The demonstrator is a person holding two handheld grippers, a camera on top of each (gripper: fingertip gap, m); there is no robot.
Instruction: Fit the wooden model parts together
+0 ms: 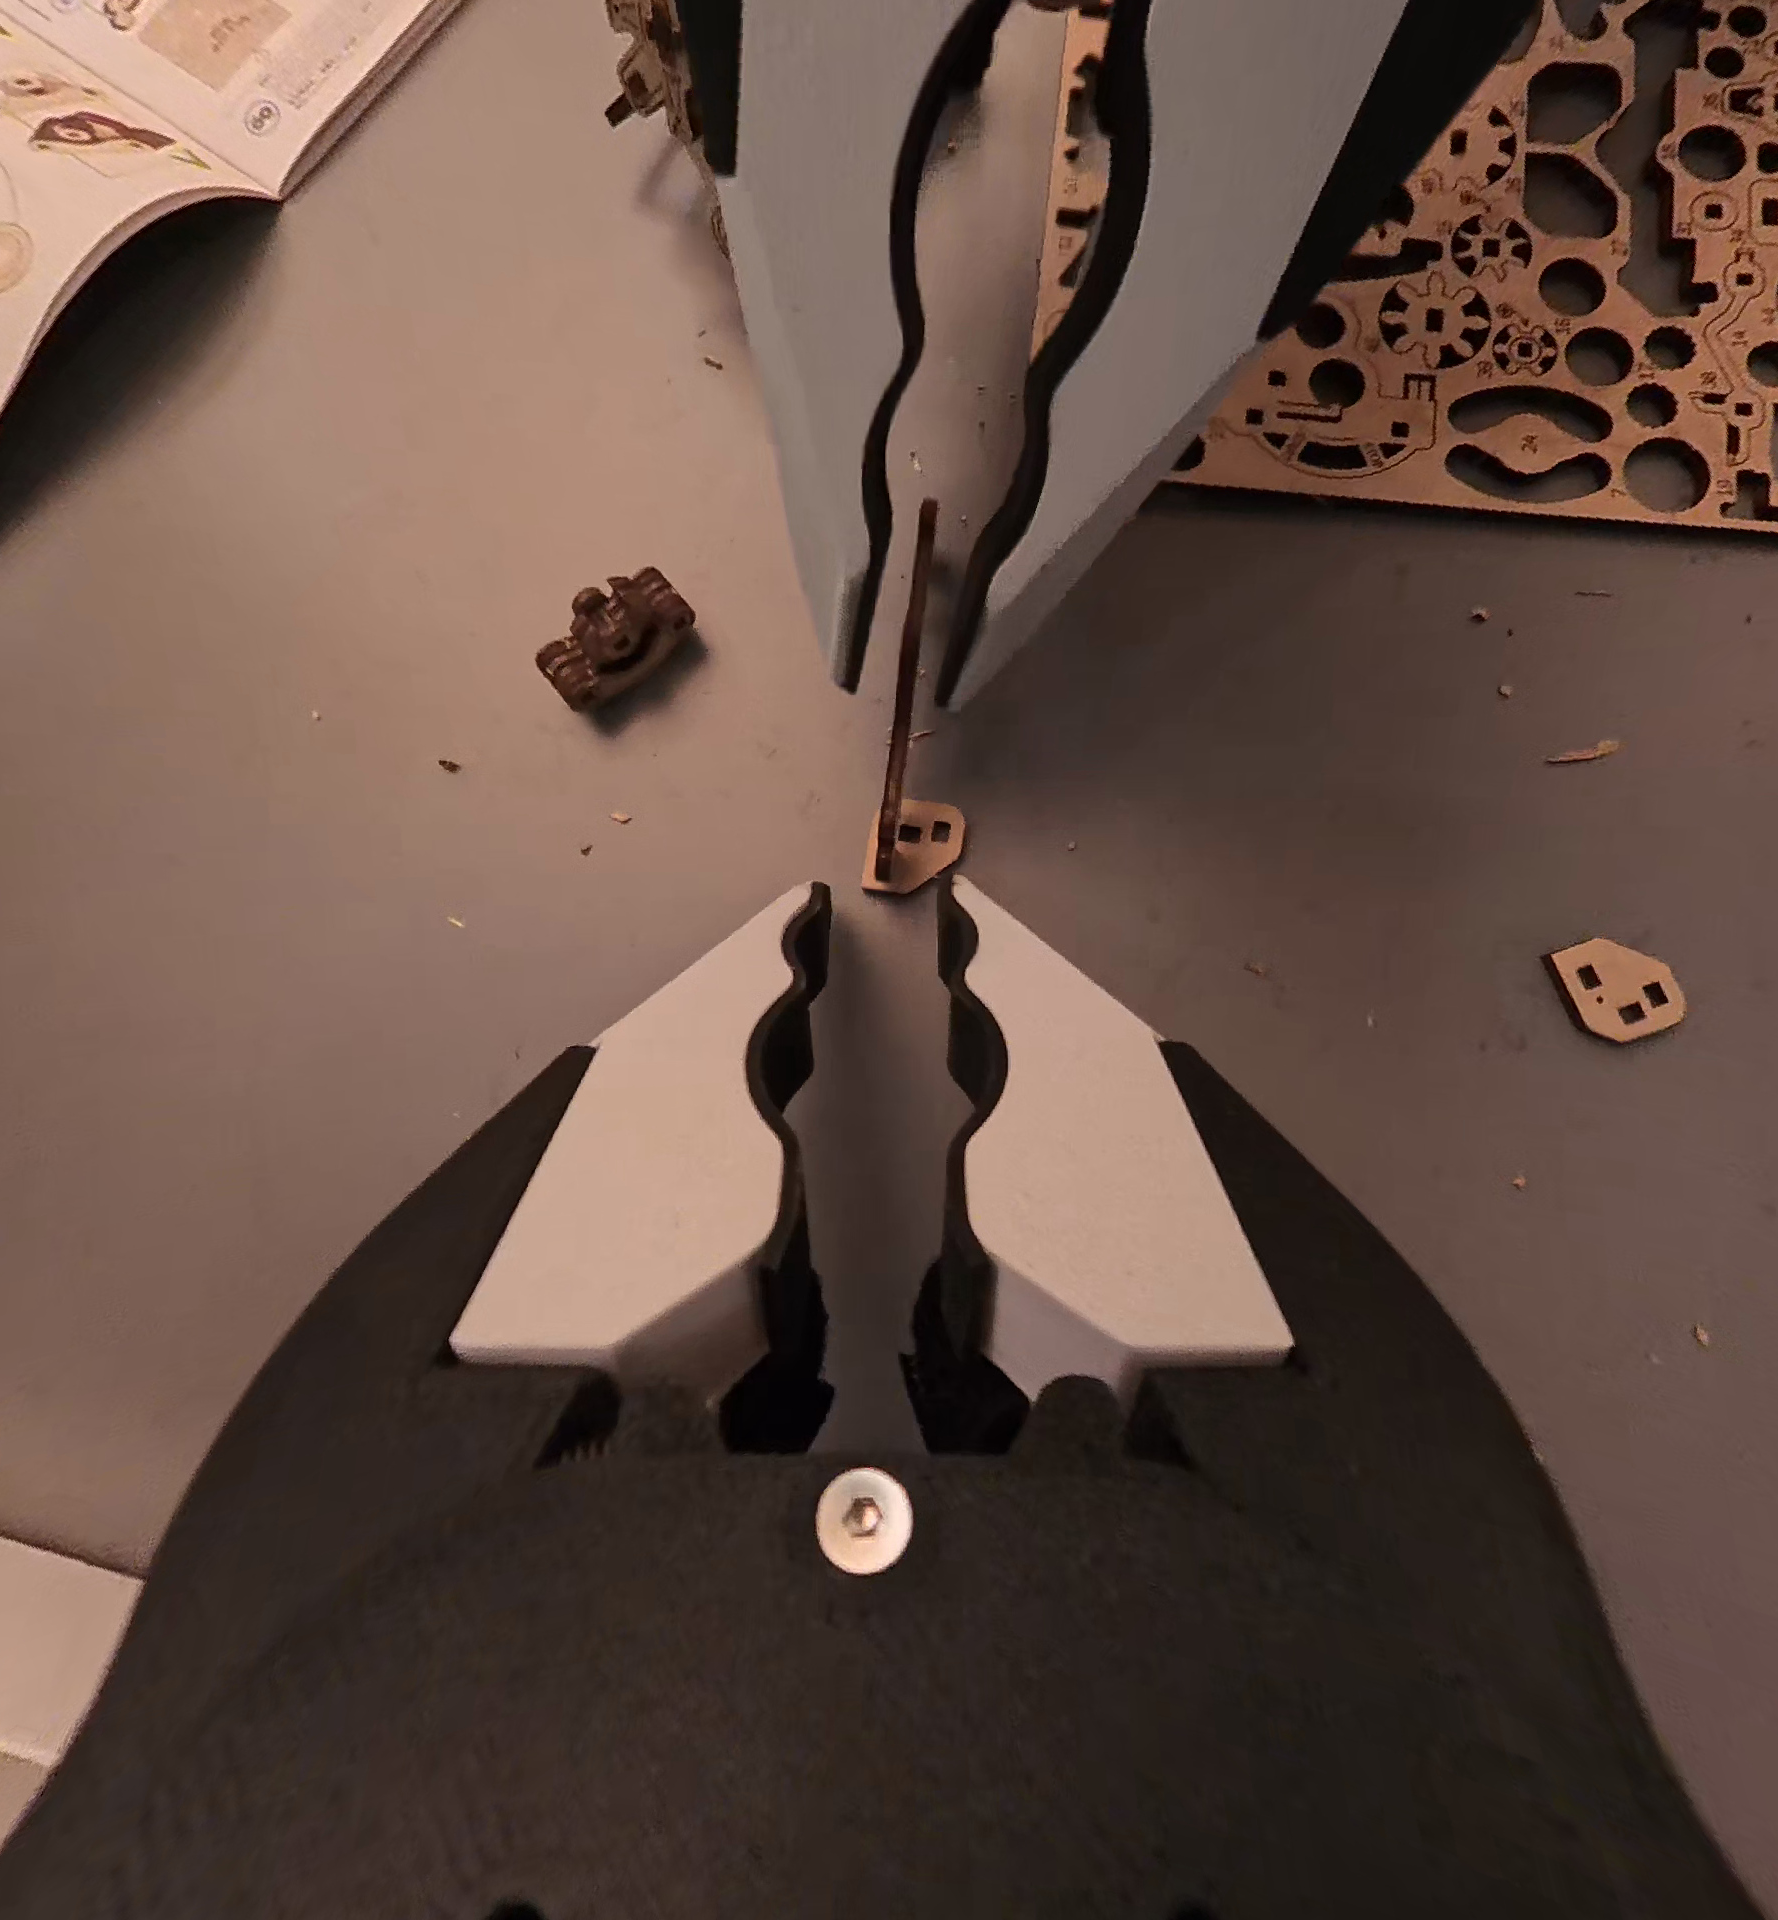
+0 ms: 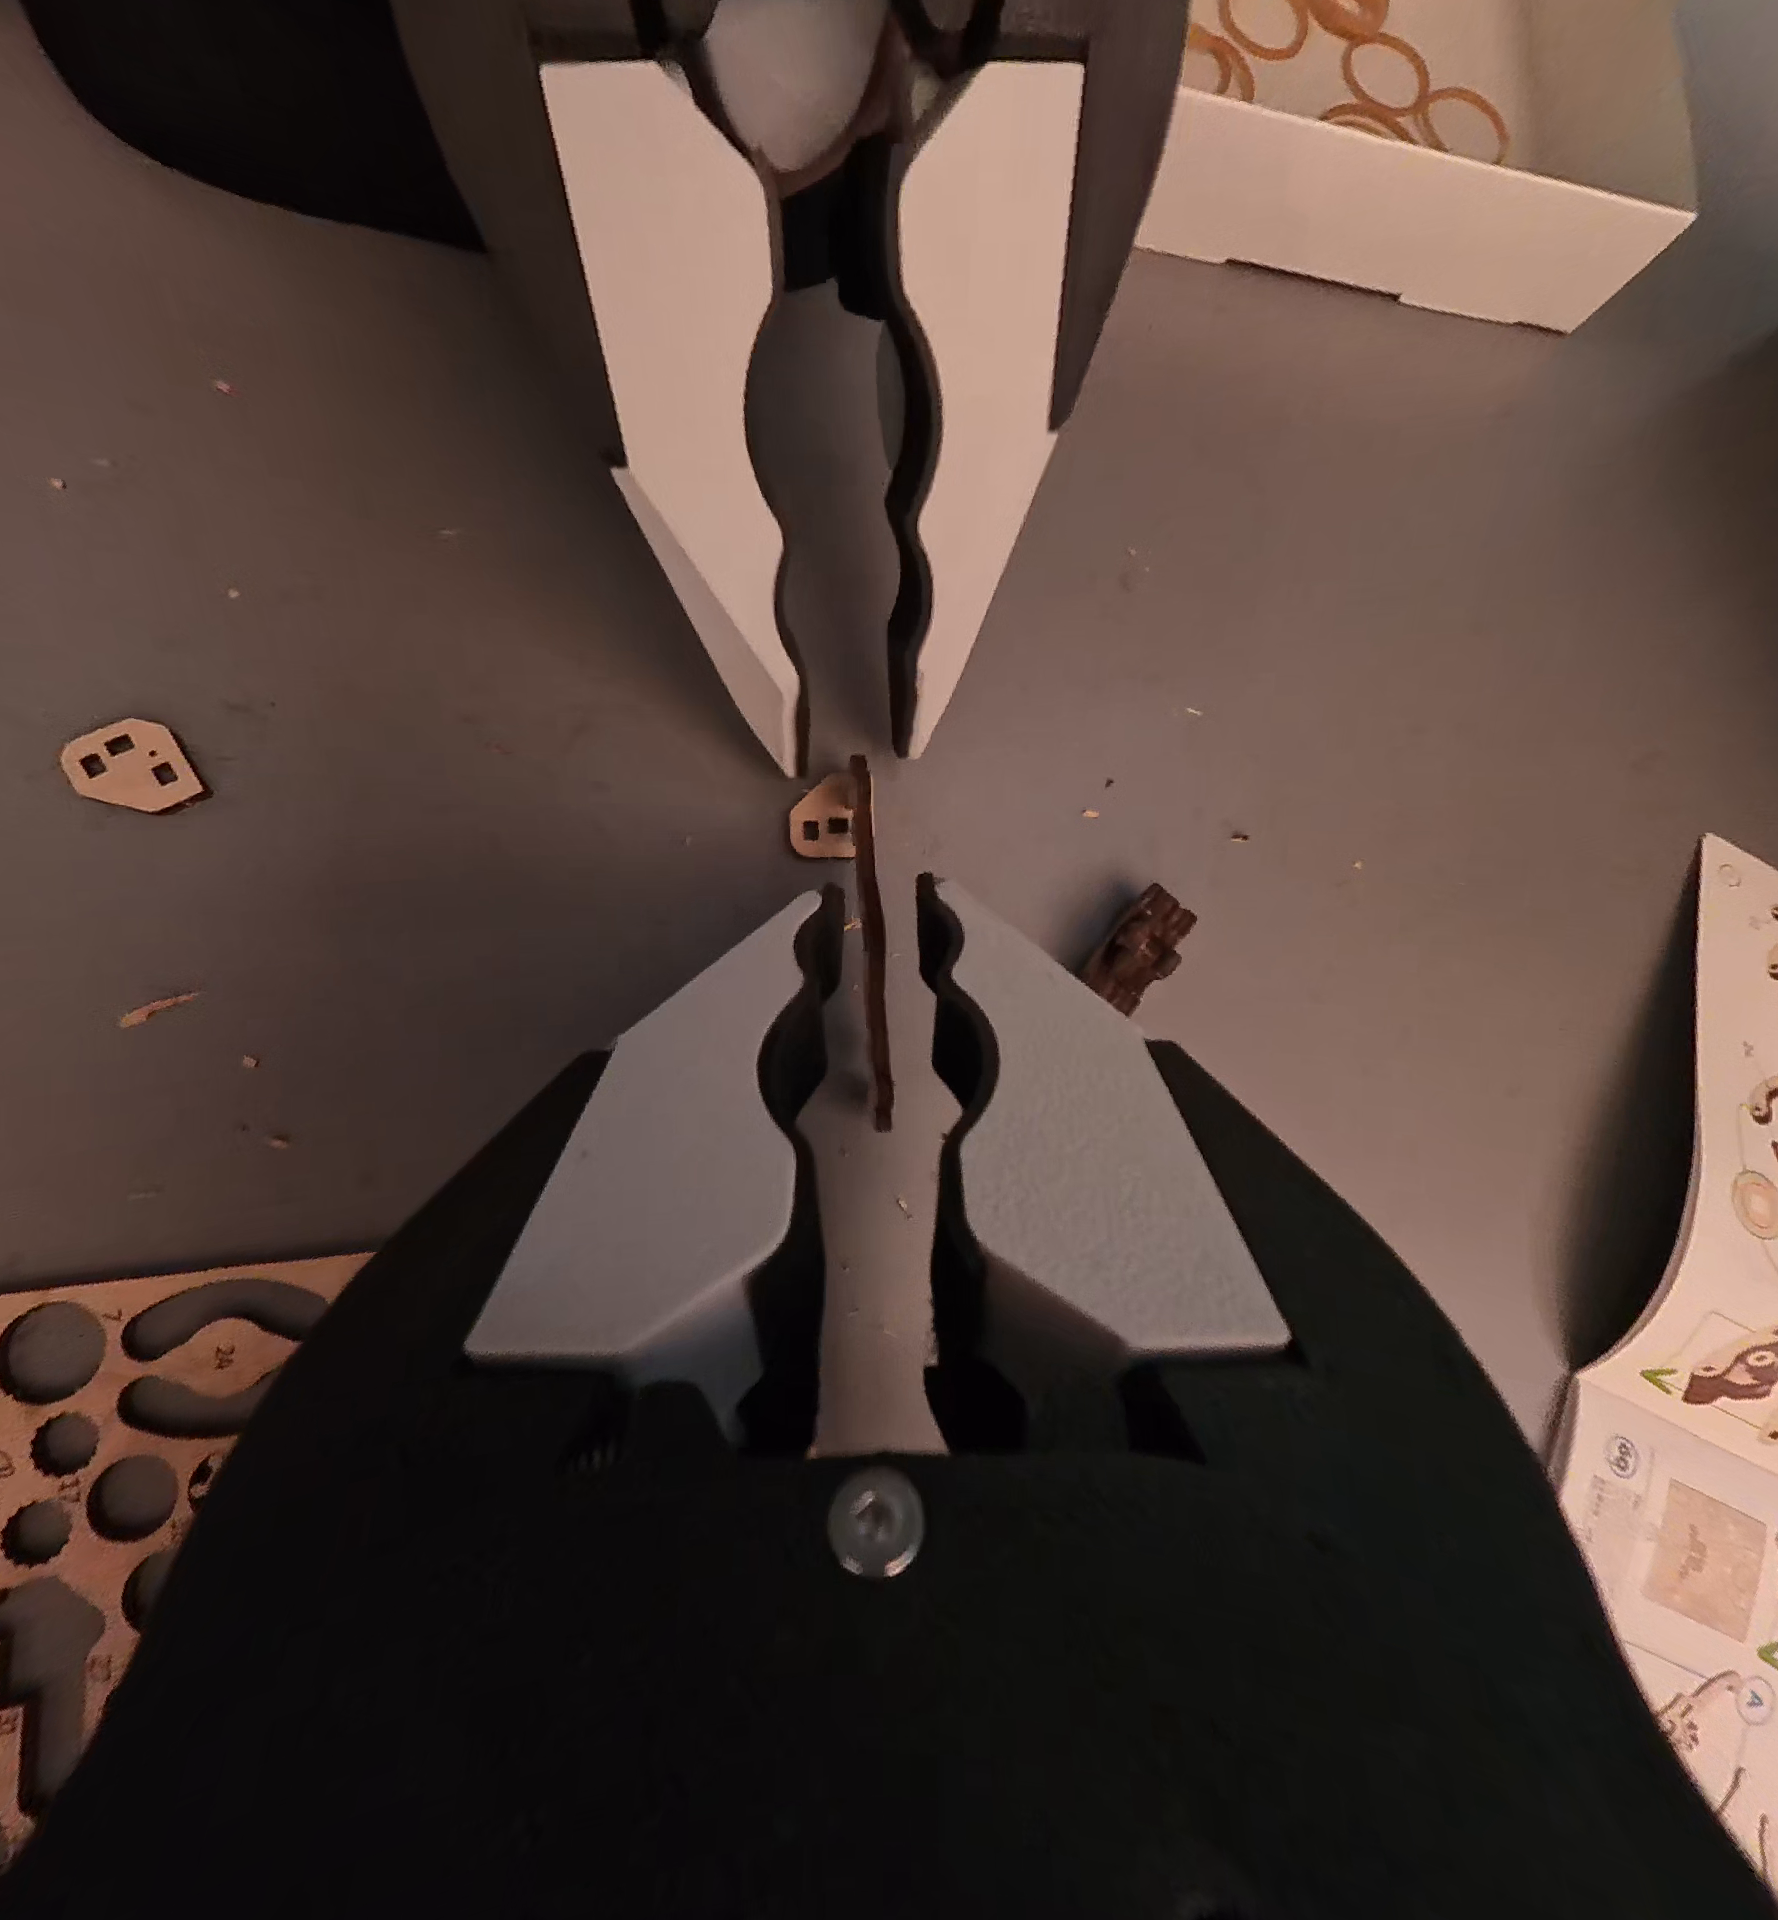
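The grey worktop (image 1: 241, 935), littered with wood chips, carries a punched-out parts sheet (image 1: 1487, 343) and an instruction booklet (image 1: 85, 156). Right claw (image 2: 872, 888) and left claw (image 1: 885, 896) face each other, both parted and gripping nothing, apparently to steady the upright strip (image 1: 909, 665) slotted into the small plate (image 1: 921, 842) between them.

From my left camera, an open instruction booklet (image 1: 126, 114) lies at ten o'clock on the grey table (image 1: 241, 499), with wood crumbs (image 1: 1581, 751) scattered at three o'clock. From my right camera, a white cardboard box (image 2: 1404, 223) holding rubber bands (image 2: 1373, 73) sits at one o'clock.
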